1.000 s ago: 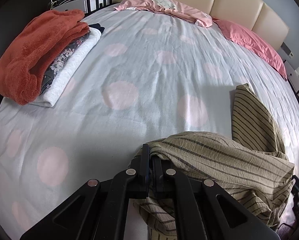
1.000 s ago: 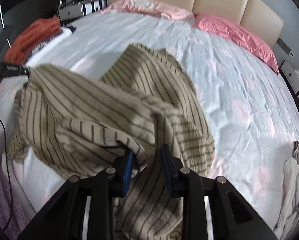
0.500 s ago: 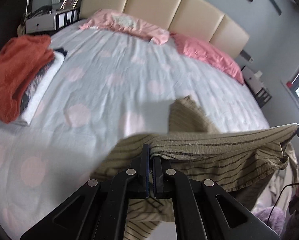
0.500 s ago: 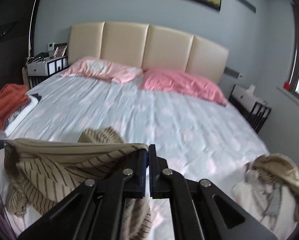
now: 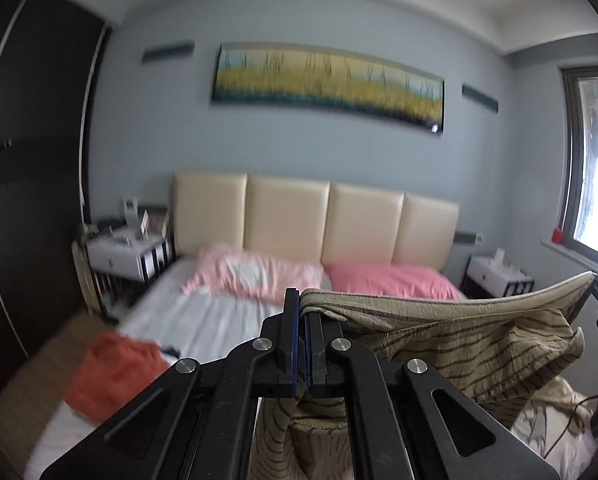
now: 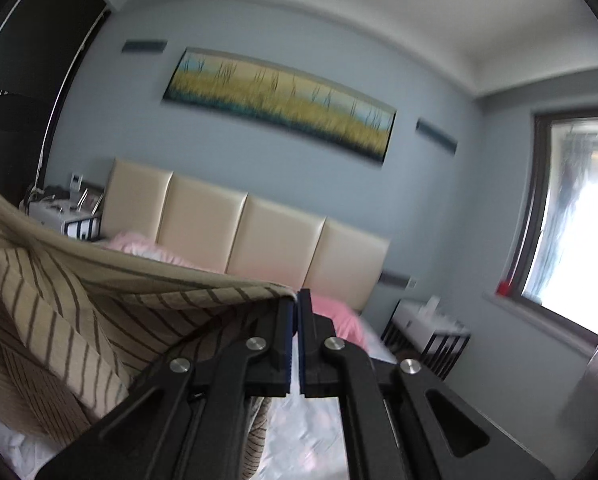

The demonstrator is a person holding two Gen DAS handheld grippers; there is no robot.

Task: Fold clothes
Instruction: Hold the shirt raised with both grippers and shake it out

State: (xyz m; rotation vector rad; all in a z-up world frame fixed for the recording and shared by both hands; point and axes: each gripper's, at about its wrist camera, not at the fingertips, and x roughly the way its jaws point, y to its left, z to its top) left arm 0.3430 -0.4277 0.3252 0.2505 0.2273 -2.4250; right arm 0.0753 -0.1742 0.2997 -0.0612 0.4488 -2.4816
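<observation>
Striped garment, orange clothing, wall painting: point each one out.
striped garment (image 5: 459, 344), left wrist view, the stretched middle of the cloth.
orange clothing (image 5: 115, 376), left wrist view, its top surface.
wall painting (image 6: 283, 102), right wrist view, the yellow middle.

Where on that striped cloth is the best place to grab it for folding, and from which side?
By its top edge, at the two ends, as it is held now: the left gripper and right gripper are each shut on an end of that edge. The striped cloth stretches taut between them and the rest hangs freely below, so coming at the edge level from the near side seems best.
</observation>
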